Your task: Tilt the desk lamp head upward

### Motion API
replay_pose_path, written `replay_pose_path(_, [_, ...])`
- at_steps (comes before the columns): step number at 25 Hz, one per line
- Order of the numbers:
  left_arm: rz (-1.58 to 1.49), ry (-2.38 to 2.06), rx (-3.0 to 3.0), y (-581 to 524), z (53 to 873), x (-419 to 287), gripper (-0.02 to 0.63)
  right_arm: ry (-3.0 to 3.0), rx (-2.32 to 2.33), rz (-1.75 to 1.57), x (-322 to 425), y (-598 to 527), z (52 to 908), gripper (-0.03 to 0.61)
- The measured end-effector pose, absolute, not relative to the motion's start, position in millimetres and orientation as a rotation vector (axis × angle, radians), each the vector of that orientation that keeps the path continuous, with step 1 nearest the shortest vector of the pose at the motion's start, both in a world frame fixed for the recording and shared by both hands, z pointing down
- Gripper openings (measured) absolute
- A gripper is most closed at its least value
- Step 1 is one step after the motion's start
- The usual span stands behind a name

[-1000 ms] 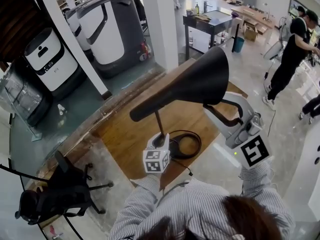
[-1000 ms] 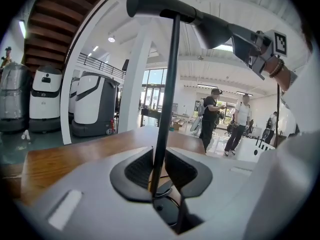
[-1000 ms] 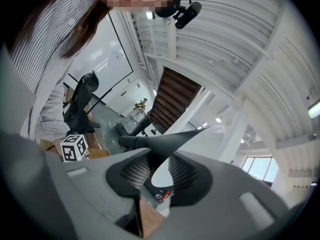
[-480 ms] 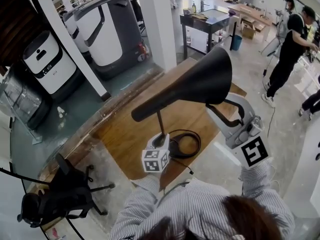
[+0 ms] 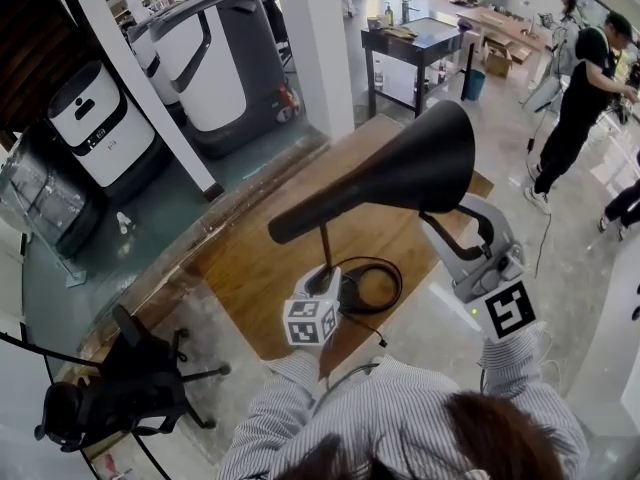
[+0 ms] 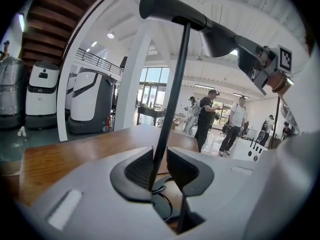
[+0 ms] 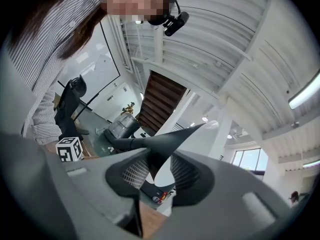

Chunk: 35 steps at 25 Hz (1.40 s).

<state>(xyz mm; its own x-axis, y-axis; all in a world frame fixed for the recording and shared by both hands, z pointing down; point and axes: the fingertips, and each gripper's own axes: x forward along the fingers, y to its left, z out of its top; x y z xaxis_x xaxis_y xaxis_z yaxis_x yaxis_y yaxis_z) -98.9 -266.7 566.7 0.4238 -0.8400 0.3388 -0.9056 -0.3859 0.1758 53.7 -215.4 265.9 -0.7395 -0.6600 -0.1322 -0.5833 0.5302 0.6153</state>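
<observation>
We see a bench [image 5: 250,258] with a brown wooden top, worn and paler along its left edge, standing on a grey floor [image 5: 215,318]. The desk lamp [image 5: 395,173] stands on the wood close to the near edge, resting on its round black base [image 5: 348,294]. A thin black cord [image 5: 398,283] lies in a loop just beside that base and trails off the near edge.

Bright even daylight, sharp, fisheye-warped edges.
</observation>
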Motion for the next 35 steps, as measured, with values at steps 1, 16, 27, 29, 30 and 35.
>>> replay_pose_path(1, [0.276, -1.503, 2.350, -265, 566, -99, 0.089, -2.659, 1.091, -0.980, 55, -214, 267, 0.107])
replay_pose_path(16, [0.191, -1.501, 2.352, -236, 543, -97, 0.089, -3.001, 1.373, -0.608, 87, -202, 282, 0.107])
replay_pose_path(27, [0.079, -1.449, 2.427, -209, 494, -88, 0.016, -2.942, 1.170, -0.056, 7, -198, 414, 0.074])
replay_pose_path(29, [0.055, -1.434, 2.438, -204, 490, -87, 0.005, -2.933, 1.087, 0.007, -12, -192, 436, 0.060])
replay_pose_path(30, [0.049, -1.427, 2.442, -201, 490, -86, 0.005, -2.933, 1.045, 0.052, -21, -189, 445, 0.056])
replay_pose_path(35, [0.042, -1.412, 2.431, -193, 493, -86, 0.005, -2.932, 0.927, 0.228, -40, -181, 470, 0.040])
